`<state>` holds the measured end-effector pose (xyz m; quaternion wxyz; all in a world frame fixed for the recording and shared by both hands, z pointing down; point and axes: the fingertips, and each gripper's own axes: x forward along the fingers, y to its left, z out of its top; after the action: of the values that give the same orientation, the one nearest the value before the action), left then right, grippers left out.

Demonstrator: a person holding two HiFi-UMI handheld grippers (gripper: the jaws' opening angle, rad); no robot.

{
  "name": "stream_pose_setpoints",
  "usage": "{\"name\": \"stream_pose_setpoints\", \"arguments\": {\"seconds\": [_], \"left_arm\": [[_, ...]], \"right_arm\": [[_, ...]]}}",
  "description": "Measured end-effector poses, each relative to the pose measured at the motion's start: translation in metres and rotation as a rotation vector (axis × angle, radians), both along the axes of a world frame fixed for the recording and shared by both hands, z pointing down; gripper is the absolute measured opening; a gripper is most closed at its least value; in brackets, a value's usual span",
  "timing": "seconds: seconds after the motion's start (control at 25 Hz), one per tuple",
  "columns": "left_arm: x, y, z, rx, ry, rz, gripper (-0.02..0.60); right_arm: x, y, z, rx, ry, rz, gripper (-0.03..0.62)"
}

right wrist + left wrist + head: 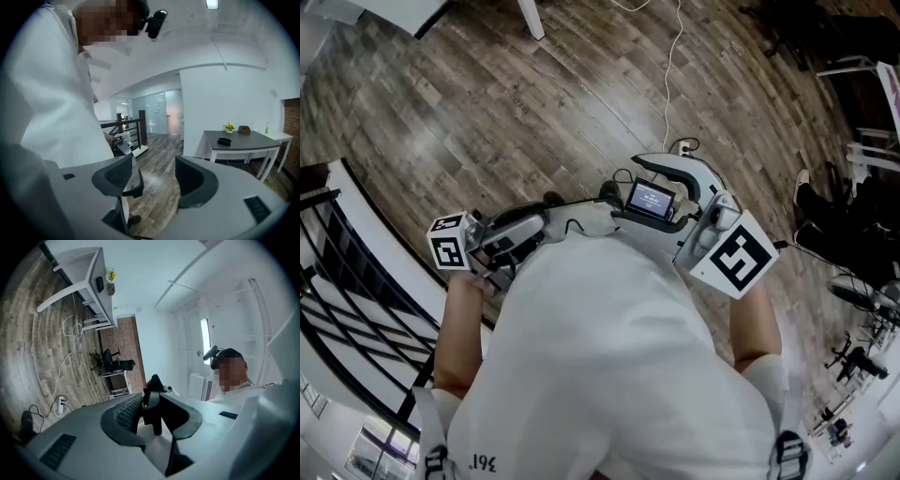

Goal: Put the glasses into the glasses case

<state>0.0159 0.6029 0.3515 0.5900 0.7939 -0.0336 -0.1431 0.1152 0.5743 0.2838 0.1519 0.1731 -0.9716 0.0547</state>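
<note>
Head view — one glasses (581, 225), left claw (546, 216), right claw (617, 206)

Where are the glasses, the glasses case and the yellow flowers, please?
glasses (153, 409): left gripper view, on the dark temple arm.
glasses case (224, 141): right gripper view, middle of its dark top.
yellow flowers (229, 126): right gripper view, on the blossoms.

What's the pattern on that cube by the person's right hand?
Black square shapes on white; the cube shows best in the head view.
</note>
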Motion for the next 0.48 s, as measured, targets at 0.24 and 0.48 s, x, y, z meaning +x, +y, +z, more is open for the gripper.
{"name": "stream_pose_setpoints", "arguments": {"seconds": [0.24,0.48], "left_arm": [[-0.007,-0.012,0.006,-0.009,-0.020,-0.059,0.121],[-0.005,-0.034,-0.011,0.095,-0.065,-0.104,0.122]], "right_arm": [[-0.017,0.020,0.021,0.055,0.201,-0.126,0.283],[-0.032,0.017,0.033,0.251,0.402,-0.223,0.298]]}}
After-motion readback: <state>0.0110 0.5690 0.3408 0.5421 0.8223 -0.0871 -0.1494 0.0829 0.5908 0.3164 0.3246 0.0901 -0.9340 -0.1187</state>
